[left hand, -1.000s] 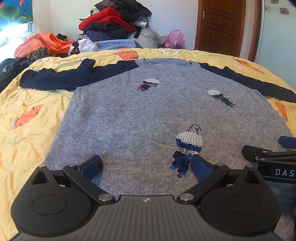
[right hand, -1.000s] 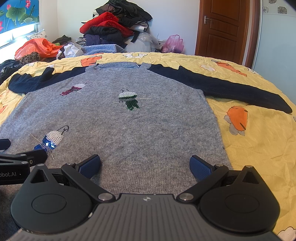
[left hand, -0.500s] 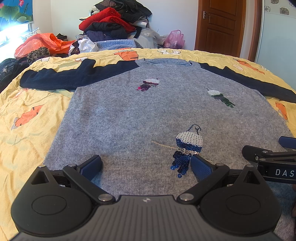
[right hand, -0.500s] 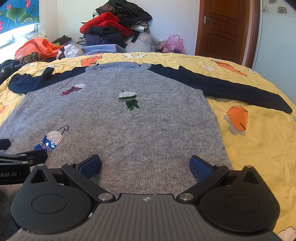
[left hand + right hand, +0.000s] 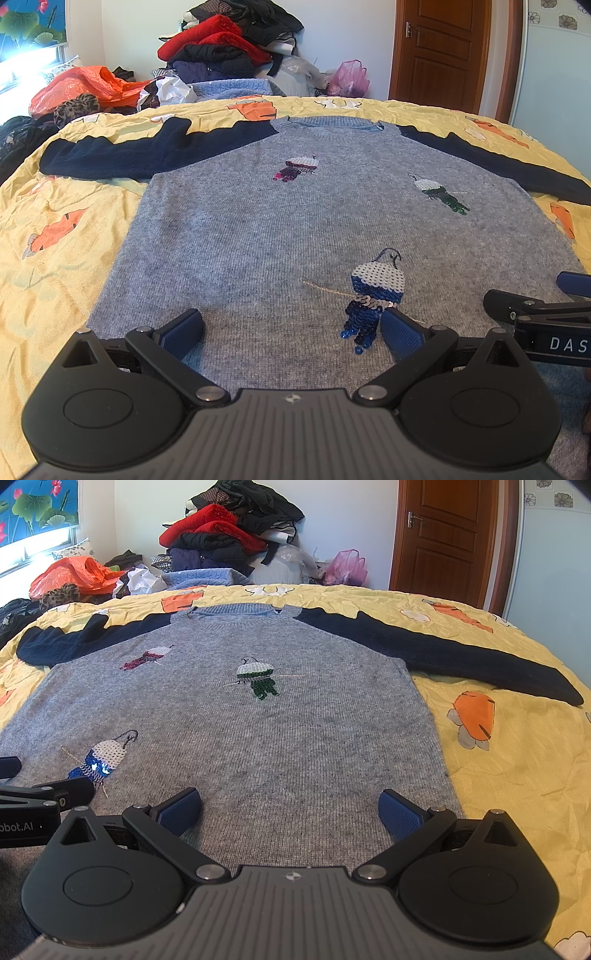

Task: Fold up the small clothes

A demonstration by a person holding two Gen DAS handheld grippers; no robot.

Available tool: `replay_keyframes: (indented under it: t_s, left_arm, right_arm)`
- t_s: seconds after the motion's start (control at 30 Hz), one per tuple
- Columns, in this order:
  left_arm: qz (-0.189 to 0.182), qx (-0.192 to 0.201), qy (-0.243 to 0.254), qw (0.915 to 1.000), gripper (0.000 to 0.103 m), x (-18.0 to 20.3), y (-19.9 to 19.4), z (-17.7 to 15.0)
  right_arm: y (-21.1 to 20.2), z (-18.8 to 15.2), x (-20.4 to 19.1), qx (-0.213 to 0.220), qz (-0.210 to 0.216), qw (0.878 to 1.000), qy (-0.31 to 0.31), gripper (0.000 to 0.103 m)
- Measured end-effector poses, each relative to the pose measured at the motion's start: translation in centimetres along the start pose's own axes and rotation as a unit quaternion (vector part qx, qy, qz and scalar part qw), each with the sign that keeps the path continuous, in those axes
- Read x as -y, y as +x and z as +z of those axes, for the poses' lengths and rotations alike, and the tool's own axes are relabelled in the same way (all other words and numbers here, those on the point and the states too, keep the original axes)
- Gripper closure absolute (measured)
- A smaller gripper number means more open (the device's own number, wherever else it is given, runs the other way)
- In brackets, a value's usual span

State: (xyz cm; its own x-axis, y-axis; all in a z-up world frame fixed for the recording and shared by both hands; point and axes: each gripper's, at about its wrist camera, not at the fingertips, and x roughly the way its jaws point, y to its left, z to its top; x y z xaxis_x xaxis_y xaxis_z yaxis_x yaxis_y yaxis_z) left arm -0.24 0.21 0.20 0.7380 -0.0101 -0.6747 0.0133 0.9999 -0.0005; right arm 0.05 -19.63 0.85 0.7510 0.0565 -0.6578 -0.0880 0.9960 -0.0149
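Both tongs spread, left tongs, right tongs, unmoved over sweater

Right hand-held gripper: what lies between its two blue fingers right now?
Only grey knit of the sweater near its hem; the right hand-held gripper is open and grips nothing. The right wrist view shows it.

Right claw gapes over sweater (seemingly flat).

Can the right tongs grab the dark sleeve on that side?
Probably yes. The right tongs are open over the sweater hem, and nothing lies between them and the sleeve, though it is farther off.
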Motion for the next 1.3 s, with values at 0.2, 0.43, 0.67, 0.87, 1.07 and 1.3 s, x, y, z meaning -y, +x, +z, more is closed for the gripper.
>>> replay_keyframes:
  t_s: [0.2,0.43,0.67,0.87,1.07,1.3]
  left_arm:
    - [0.0,0.0,0.0,1.0,0.0,0.0,0.0,0.0]
    - [0.0,0.0,0.0,1.0,0.0,0.0,0.0,0.0]
    - [0.0,0.0,0.0,1.0,0.0,0.0,0.0,0.0]
    - [0.001,-0.004,0.006,1.0,0.0,0.0,-0.1,0.3]
    - [-0.001,0.014,0.004,0.9999,0.0,-0.7,-0.4,0.8]
    - [-0.009,0.013,-0.017,0.9997,0.0,-1.4,0.6,0.5]
  right_arm:
    - [0.0,0.0,0.0,0.0,0.0,1.0,0.0,0.0]
    - [0.0,0.0,0.0,0.0,0.0,1.0,0.0,0.0]
    - [0.0,0.0,-0.1,0.0,0.0,1.0,0.0,0.0]
    - [-0.3,0.2,0.5,0.001,0.028,1.0,0.004,0.0]
    - [-1.0,3.5,5.3,0.026,0.122,0.99,0.072,0.0]
    - [1.2,7.6,16.6,0.074,0.121,0.972,0.189,0.007]
